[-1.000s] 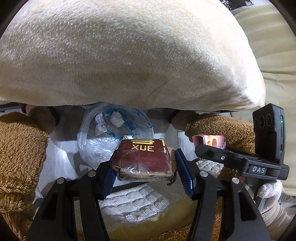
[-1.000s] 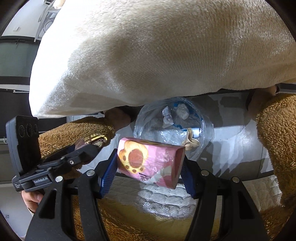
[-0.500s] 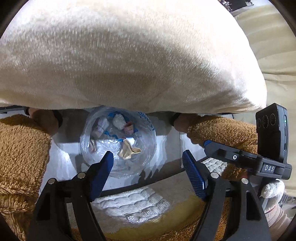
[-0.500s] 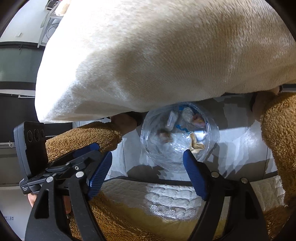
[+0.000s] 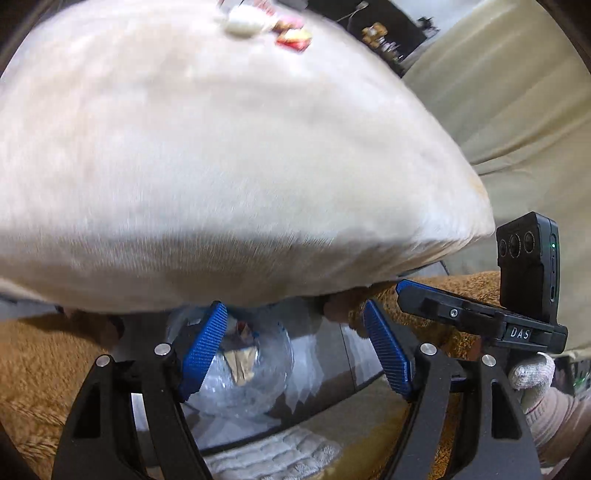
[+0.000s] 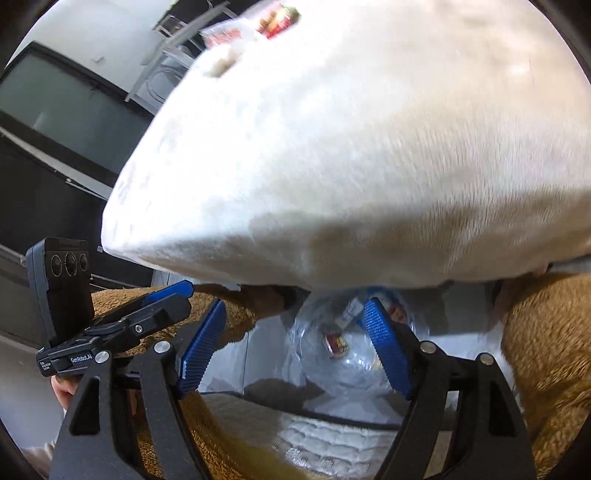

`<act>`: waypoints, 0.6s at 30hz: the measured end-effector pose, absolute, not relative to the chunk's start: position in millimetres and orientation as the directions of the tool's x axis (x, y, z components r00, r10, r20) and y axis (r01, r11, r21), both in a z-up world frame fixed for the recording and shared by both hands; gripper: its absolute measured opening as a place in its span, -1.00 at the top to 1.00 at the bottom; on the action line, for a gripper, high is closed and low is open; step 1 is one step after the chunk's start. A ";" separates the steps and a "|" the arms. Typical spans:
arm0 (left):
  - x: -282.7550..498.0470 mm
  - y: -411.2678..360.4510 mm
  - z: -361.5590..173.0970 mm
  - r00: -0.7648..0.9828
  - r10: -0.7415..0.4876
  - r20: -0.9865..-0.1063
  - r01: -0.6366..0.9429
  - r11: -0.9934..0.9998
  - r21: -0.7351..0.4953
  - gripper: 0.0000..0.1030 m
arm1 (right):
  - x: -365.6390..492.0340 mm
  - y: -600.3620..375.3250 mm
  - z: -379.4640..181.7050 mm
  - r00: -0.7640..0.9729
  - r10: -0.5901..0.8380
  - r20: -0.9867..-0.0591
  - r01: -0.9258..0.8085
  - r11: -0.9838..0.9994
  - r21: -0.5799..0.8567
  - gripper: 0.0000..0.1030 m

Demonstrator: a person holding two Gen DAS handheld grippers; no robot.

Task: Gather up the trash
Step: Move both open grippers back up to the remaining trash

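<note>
A clear plastic trash bag (image 5: 243, 373) lies open on the floor below a cream plush cushion (image 5: 221, 166); it also shows in the right wrist view (image 6: 343, 365). It holds several wrappers, among them a tan one (image 5: 240, 363) and a red one (image 6: 334, 341). My left gripper (image 5: 295, 350) is open and empty above the bag. My right gripper (image 6: 295, 347) is open and empty above the bag too. More trash lies on top of the cushion: a red wrapper (image 5: 293, 38) and a white scrap (image 5: 243, 24), seen also in the right wrist view (image 6: 277, 16).
Brown fleece sleeves (image 5: 40, 373) flank the bag on both sides. The cushion (image 6: 369, 147) fills the upper part of both views. A beige sofa back (image 5: 517, 92) stands at the right. A dark screen (image 6: 55, 103) is at the left. A quilted mat (image 6: 332, 443) lies below.
Both grippers opened and dropped their packets, the red one and the pink one, into the bag. Both views have since tilted up, so the trash on top of the cushion shows.
</note>
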State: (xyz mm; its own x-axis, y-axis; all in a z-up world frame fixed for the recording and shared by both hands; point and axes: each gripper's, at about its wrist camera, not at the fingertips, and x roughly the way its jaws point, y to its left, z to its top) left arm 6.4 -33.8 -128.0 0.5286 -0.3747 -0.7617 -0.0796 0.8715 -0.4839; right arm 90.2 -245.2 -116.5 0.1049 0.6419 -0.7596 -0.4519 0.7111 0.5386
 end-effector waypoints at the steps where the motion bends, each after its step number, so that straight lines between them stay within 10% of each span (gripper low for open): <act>1: 5.8 -34.0 -121.6 0.551 -0.369 -0.749 -0.064 0.876 -0.478 -0.46 | 90.0 -245.5 -109.7 0.131 0.644 -0.753 -0.477 0.707 0.522 -0.50; 18: 35.1 3.4 -43.0 0.738 -0.252 -0.626 0.004 0.929 -0.370 -0.46 | 153.0 -223.1 -36.1 0.393 0.630 -0.671 -0.662 0.699 0.269 -0.50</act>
State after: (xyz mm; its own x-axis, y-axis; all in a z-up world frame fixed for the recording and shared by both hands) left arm 35.1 3.4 -43.0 0.7375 -0.2523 -0.6264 0.0037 0.9291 -0.3698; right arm 153.0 -223.1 -36.1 0.3925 0.6295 -0.6706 -0.6623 0.6993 0.2689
